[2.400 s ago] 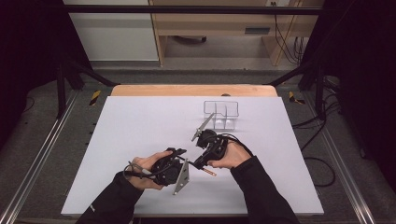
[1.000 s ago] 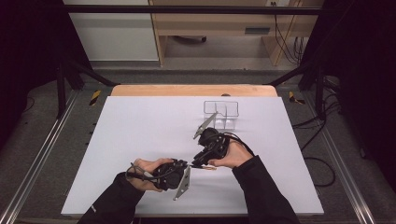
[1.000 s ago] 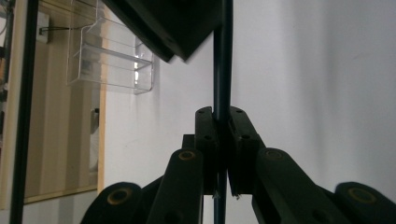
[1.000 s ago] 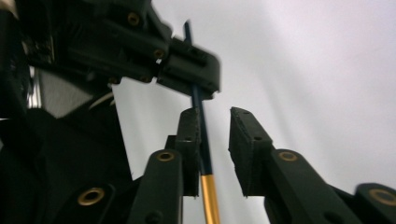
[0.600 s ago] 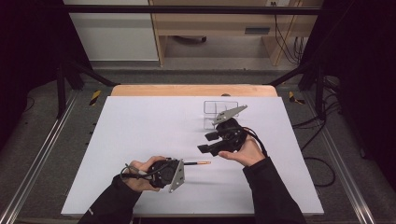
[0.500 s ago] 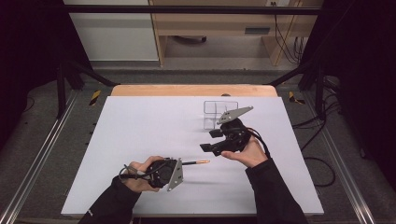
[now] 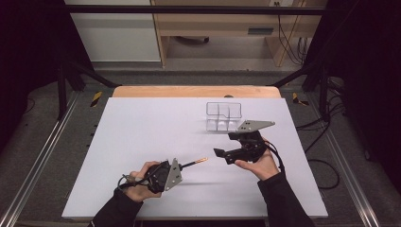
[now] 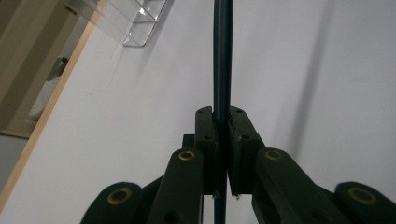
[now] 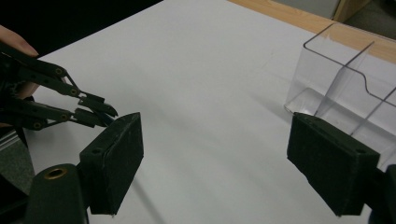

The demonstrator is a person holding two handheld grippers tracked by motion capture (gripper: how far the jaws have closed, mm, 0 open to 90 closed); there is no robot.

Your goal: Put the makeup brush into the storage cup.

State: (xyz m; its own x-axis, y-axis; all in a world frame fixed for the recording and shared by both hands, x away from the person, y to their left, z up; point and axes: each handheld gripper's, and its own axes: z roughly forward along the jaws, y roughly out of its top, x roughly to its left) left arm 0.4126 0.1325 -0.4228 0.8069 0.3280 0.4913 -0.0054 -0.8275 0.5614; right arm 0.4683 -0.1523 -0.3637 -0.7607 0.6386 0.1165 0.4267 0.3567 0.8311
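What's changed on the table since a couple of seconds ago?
The right gripper has let go of the pen: its jaws have just been opening, with nothing between them, and it has drawn away toward the clear divided holder. The left gripper stays clamped on the pen, whose orange tip points right. The holder has not moved.

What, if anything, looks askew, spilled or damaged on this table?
Nothing stands out. The clear divided organizer stands upright and intact near the table's far edge. The left gripper is shut on a thin dark pen with an orange tip; the right gripper is open, with nothing between its fingers.
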